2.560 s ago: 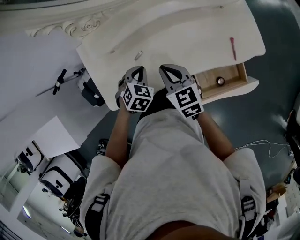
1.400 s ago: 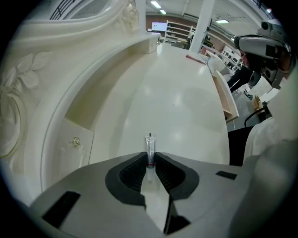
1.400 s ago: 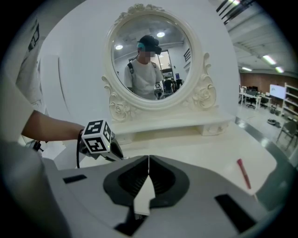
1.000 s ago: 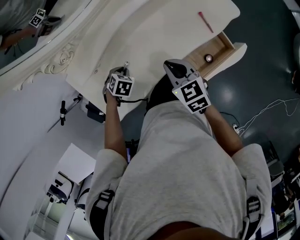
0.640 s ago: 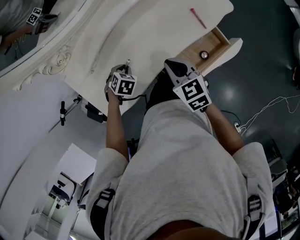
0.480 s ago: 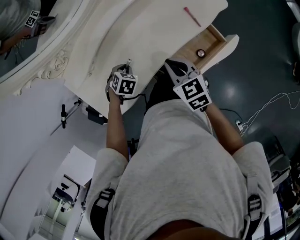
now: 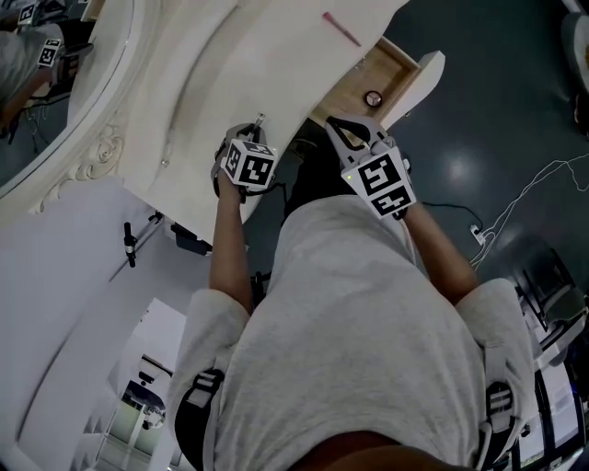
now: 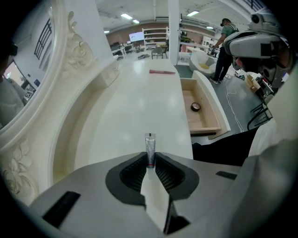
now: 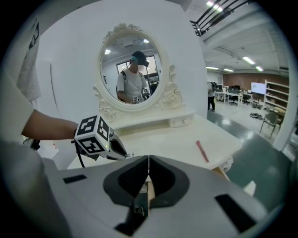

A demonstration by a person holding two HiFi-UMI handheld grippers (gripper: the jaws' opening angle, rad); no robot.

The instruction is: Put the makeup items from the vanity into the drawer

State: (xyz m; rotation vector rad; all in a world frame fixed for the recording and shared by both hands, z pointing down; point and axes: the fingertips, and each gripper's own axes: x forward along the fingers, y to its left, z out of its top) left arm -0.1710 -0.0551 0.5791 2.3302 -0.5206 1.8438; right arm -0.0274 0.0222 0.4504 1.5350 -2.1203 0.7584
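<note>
My left gripper (image 7: 255, 130) (image 8: 150, 160) is shut on a small silver tube with a dark cap (image 8: 150, 148) (image 7: 260, 119), held just above the cream vanity top (image 7: 262, 55) near its front edge. A pink pencil (image 7: 340, 28) (image 8: 162, 72) (image 9: 202, 151) lies at the far end of the top. The wooden drawer (image 7: 394, 66) (image 8: 204, 124) stands pulled out on the right with a small round item (image 7: 373, 98) (image 8: 196, 107) in it. My right gripper (image 7: 336, 124) (image 9: 148, 173) is shut with nothing in it, off the front edge, short of the drawer.
An oval mirror in a carved frame (image 7: 55, 101) (image 9: 132, 74) rises behind the vanity top. Dark floor (image 7: 497, 110) lies beyond the drawer, with a white cable (image 7: 525, 198) on it. A person stands in the distance (image 8: 223, 51).
The tube lay on the vanity top at first; my left gripper reached it and closed on it, and still holds it. The head view has swung. The right gripper stays shut.
</note>
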